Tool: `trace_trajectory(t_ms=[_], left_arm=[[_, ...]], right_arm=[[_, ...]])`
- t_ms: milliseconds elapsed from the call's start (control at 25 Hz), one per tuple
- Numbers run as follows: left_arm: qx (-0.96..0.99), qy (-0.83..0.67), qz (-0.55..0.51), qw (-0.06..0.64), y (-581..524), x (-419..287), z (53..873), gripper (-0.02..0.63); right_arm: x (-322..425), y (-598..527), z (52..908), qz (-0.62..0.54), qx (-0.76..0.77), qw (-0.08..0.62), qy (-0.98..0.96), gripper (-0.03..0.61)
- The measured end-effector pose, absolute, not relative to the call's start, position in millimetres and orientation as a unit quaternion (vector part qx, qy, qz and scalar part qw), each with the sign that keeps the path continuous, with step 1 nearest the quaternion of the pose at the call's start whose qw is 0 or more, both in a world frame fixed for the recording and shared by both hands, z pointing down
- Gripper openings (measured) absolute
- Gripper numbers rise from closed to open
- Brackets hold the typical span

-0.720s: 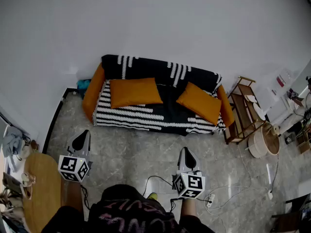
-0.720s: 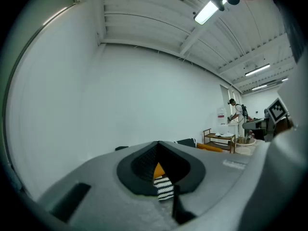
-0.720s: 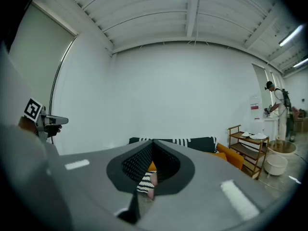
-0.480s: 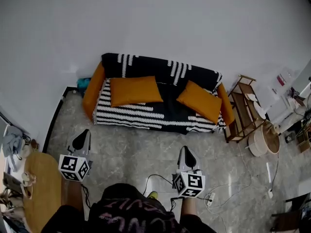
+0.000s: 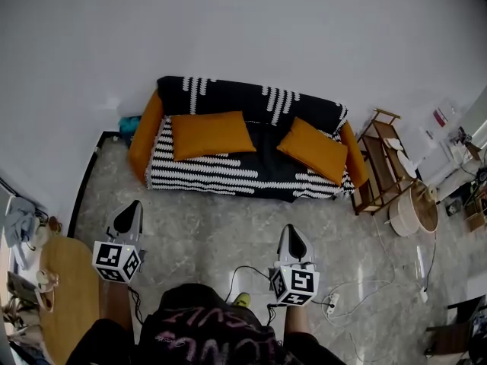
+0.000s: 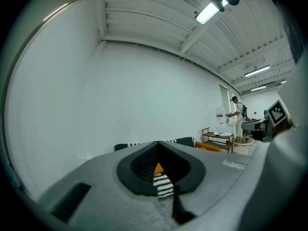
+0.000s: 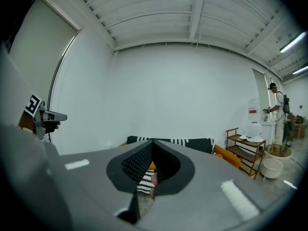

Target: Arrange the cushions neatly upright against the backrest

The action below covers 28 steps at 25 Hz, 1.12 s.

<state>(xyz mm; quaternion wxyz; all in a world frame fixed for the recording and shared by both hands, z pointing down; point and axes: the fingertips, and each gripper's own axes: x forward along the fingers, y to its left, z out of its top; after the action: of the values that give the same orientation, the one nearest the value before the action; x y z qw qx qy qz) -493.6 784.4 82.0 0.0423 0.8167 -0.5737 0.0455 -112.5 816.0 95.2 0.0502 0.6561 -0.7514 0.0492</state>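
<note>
Well back from the sofa (image 5: 228, 178), left gripper (image 5: 130, 210) and right gripper (image 5: 291, 232) pressed together, empty; may topple the tilted cushion (image 5: 313, 150) if pinched by one corner.

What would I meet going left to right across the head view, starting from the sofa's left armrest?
In order: orange left armrest → left rectangular orange cushion → angled right orange cushion → orange right armrest → wooden side rack → round beige tub.

Orange cushions (image 5: 211, 134), black-white striped sofa (image 5: 228, 175)
</note>
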Motion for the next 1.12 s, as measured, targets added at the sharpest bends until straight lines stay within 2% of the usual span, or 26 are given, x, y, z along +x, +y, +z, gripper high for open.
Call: trace_trajectory(t_ms=[640,1120], left_arm=[[0.837,-0.544,0.034,0.056,772,-558,96,-0.002],[0.850,-0.521,0.040,0.069,739,-534,109,-0.002]], right_arm=[[-184,829,105,0.043,0.671,0.064,-0.738,0.014],[-162,813,113,0.057,0.692,0.070,-0.716,0.014]])
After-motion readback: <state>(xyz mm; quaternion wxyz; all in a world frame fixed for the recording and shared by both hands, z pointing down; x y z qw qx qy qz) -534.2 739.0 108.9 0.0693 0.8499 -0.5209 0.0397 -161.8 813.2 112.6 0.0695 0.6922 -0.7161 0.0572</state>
